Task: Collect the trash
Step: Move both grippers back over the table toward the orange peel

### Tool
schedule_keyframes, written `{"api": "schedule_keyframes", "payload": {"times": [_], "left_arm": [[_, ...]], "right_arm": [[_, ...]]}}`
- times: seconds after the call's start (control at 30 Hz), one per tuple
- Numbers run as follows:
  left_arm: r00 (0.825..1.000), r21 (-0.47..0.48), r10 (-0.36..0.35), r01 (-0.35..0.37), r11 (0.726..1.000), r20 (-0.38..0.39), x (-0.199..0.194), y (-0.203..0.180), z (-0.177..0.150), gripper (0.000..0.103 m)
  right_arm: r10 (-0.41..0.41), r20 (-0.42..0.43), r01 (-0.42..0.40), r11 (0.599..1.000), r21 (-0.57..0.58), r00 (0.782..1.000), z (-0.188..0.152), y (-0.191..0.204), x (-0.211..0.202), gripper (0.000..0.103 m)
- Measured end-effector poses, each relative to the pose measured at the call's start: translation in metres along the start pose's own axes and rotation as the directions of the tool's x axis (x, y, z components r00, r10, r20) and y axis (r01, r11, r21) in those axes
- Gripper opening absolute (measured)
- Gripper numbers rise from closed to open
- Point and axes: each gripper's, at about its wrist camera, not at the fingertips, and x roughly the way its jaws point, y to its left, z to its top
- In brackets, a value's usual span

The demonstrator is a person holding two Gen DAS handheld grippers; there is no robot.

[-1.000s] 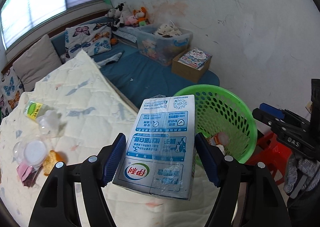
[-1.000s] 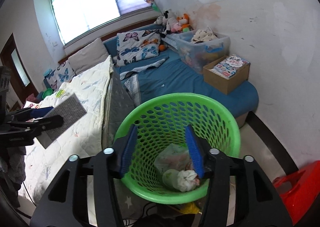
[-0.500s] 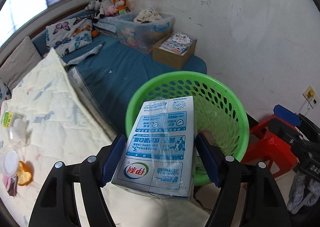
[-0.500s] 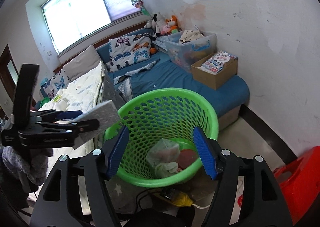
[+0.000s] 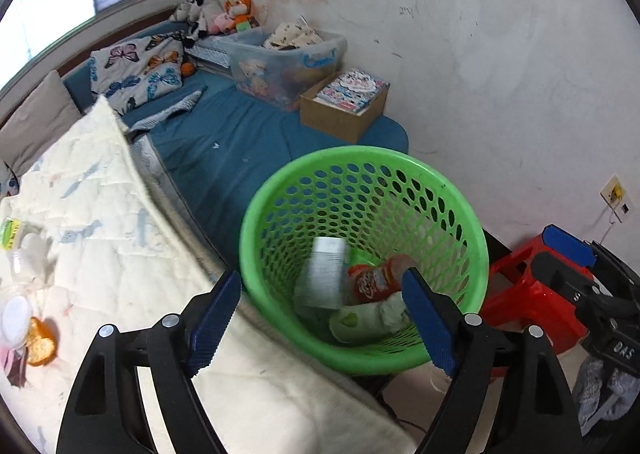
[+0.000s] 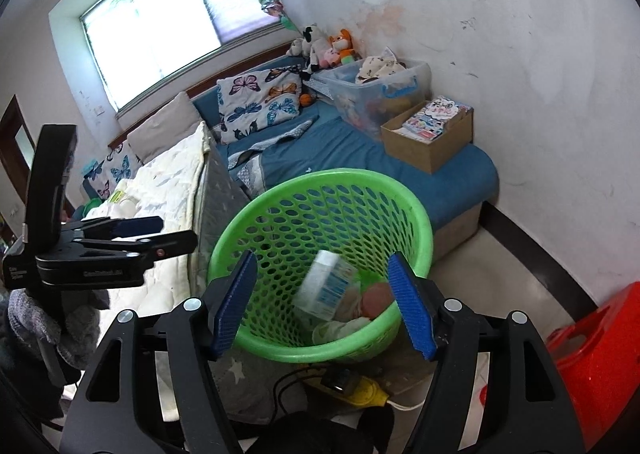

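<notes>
- Bedroom, white scuffed wall; round green perforated plastic basket [image 5: 362, 350] stands between bed and red plastic stool [image 5: 532, 306].
- Only the left view shows the orange wrapper [image 5: 40, 342] on the cream quilt [image 5: 100, 254]; only the right, the yellow plug [image 6: 366, 390] on the floor.
- Blurred white-blue milk carton [image 6: 326, 286] inside the basket.
- Left gripper [image 5: 320, 324] has just been opening, right gripper [image 6: 322, 304] too; both sets of fingers released, nothing between them.

The bed [image 5: 248, 150] – blue sheet – carries a cream quilt [image 5: 100, 238], cardboard box [image 5: 344, 110] and clear bin [image 5: 284, 66].

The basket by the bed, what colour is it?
Bright green basket, clearest in the left wrist view.

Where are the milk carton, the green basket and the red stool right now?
milk carton [image 5: 325, 272], left wrist view, on its blurred side face.
green basket [image 5: 276, 194], left wrist view, on the near-left rim.
red stool [image 6: 592, 358], right wrist view, on its top surface.
</notes>
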Motion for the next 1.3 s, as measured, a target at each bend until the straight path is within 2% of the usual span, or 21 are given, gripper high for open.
{"api": "schedule_keyframes", "payload": {"times": [0.3,0.53,0.6,0.8,1.0,1.3], "left_arm": [[0.996,-0.086,0.077,-0.073,0.994,0.043,-0.044,0.053,-0.02,0.08],[0.985,-0.164,0.167,-0.156,0.974,0.054,-0.076,0.107,-0.043,0.08],[0.979,-0.193,0.196,-0.183,0.964,0.05,-0.083,0.126,-0.05,0.08],[0.963,-0.279,0.266,-0.248,0.928,0.03,-0.102,0.178,-0.07,0.08],[0.945,-0.374,0.327,-0.298,0.878,0.016,-0.128,0.231,-0.092,0.08],[0.923,-0.448,0.386,-0.343,0.826,0.005,-0.156,0.279,-0.111,0.08]], "right_arm": [[0.061,-0.006,-0.062,0.996,-0.061,0.998,0.007,0.036,0.008,0.072],[0.132,-0.044,-0.137,0.982,-0.128,0.99,0.014,0.082,0.028,0.074],[0.155,-0.054,-0.162,0.976,-0.147,0.986,0.016,0.098,0.034,0.077],[0.214,-0.091,-0.228,0.951,-0.206,0.973,0.016,0.141,0.049,0.078],[0.265,-0.147,-0.295,0.92,-0.257,0.953,0.01,0.186,0.068,0.078],[0.327,-0.242,-0.395,0.858,-0.329,0.913,-0.001,0.258,0.101,0.078]]}}
